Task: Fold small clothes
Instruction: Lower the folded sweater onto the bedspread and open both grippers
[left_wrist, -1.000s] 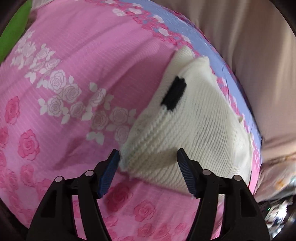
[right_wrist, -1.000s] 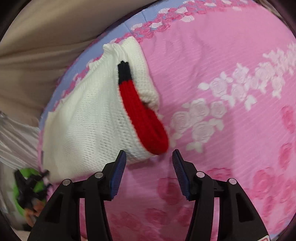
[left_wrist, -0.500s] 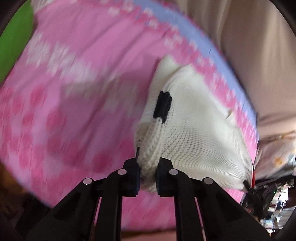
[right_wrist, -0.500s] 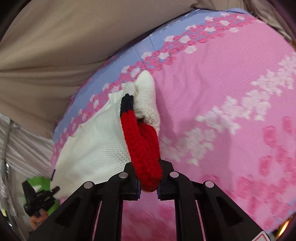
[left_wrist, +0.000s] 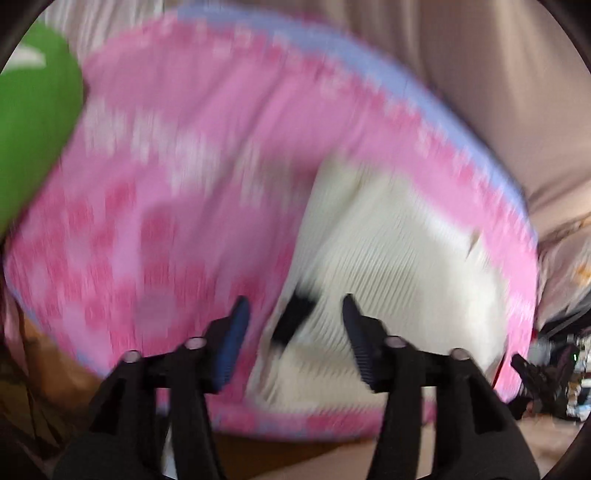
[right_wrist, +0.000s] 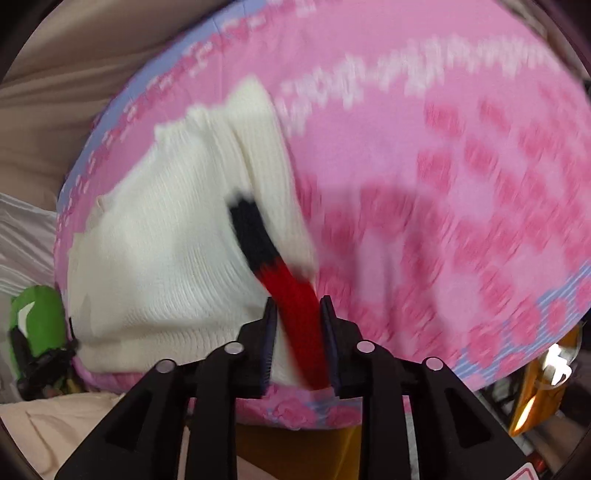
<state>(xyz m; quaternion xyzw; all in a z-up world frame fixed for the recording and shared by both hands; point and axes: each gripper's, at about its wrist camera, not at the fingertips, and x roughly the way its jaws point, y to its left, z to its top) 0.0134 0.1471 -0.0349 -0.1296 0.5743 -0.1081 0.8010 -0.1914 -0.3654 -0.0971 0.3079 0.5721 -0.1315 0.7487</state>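
A small white knitted garment (left_wrist: 388, 266) with a black patch (left_wrist: 295, 317) lies on the pink rose-patterned sheet (left_wrist: 184, 184); the view is motion-blurred. My left gripper (left_wrist: 293, 314) is open, its jaws standing either side of the garment's near edge by the black patch. In the right wrist view the same white garment (right_wrist: 166, 240) has a black-and-red knitted band (right_wrist: 291, 295). My right gripper (right_wrist: 297, 314) is shut on the red end of that band near the sheet's front edge.
A green object (left_wrist: 33, 129) sits at the far left of the left wrist view and at the lower left of the right wrist view (right_wrist: 33, 314). Beige fabric (left_wrist: 480, 74) lies beyond the sheet. Clutter (left_wrist: 554, 376) lies past the right edge.
My left gripper was shut on the white garment's edge half a second ago and has now opened. Both grippers have pulled back toward the sheet's front edge; my right gripper stays shut on the red band.
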